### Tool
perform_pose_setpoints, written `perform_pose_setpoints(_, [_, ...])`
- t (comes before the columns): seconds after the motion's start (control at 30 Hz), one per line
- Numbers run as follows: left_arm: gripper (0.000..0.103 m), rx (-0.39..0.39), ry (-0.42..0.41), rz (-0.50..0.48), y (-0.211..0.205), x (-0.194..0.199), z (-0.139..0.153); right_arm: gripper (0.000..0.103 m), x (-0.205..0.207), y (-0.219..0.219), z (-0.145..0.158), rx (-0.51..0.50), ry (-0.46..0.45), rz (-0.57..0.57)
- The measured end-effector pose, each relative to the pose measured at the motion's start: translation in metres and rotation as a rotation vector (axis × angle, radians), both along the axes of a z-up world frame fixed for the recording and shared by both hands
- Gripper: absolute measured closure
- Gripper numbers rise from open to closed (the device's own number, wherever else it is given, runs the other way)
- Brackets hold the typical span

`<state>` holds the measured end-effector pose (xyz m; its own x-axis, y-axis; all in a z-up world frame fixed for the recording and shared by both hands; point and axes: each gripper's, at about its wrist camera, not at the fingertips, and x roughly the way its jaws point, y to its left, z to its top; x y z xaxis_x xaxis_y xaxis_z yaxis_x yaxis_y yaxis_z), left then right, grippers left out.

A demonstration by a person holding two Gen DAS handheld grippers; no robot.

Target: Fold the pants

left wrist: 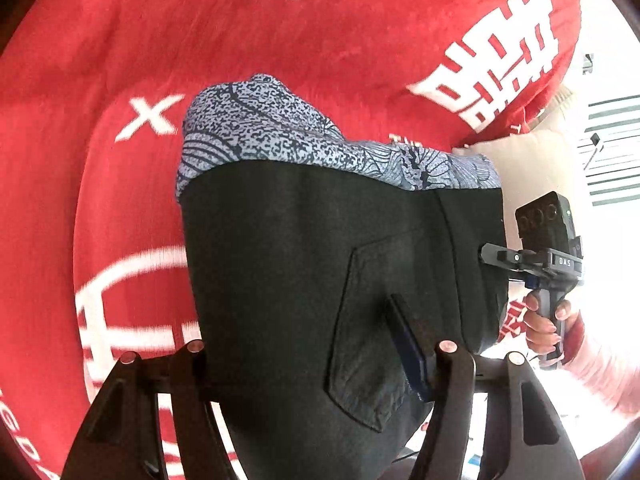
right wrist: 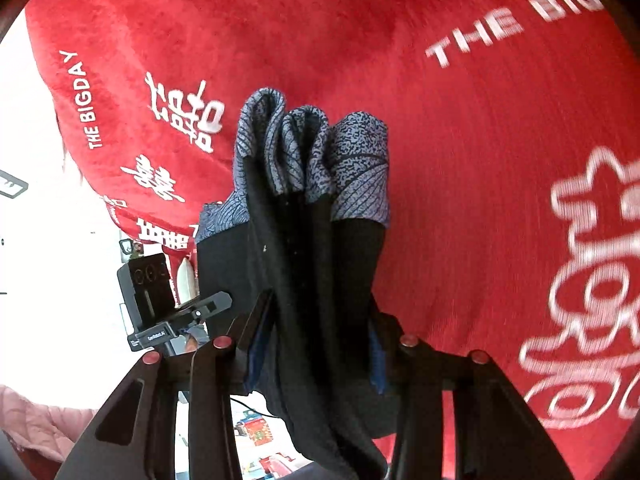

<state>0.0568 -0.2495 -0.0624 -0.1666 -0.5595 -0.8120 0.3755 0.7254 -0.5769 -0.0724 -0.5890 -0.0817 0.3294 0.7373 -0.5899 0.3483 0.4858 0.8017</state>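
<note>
The black pants (left wrist: 300,272) with blue-grey patterned cuffs (left wrist: 256,128) hang in the air above a red blanket (left wrist: 80,180). My left gripper (left wrist: 320,364) is shut on the pants' waist end near a back pocket (left wrist: 372,340). My right gripper (right wrist: 316,356) is shut on a bunched edge of the pants (right wrist: 304,280), whose patterned cuffs (right wrist: 316,152) point away from me. The right gripper also shows at the right of the left wrist view (left wrist: 496,258), pinching the pants' far edge. The left gripper shows in the right wrist view (right wrist: 224,300).
The red blanket (right wrist: 460,140) with white lettering covers the surface below. A beige cushion (left wrist: 532,160) lies at its right edge. A bright white floor (right wrist: 40,260) lies to the left, with small colourful items (right wrist: 256,428) low down.
</note>
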Motion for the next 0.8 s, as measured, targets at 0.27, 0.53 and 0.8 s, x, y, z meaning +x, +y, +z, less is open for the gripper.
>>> perform_pose_setpoints(0.27, [0.037,0.033,0.026,0.024,0.012,-0.035,-0.031,0.058,-0.037,0.012,-0.024,-0.026,0.023,0.01])
perform_pose_setpoints(0.53, [0.008,0.136,-0.014,0.08,0.01,-0.038,-0.049,0.049,-0.034,0.016,-0.035,-0.135,0.01,0.064])
perform_pose_setpoints(0.8, [0.001,0.343,-0.132,0.102,0.012,-0.048,-0.024,0.041,-0.039,0.02,-0.013,-0.277,0.082,0.063])
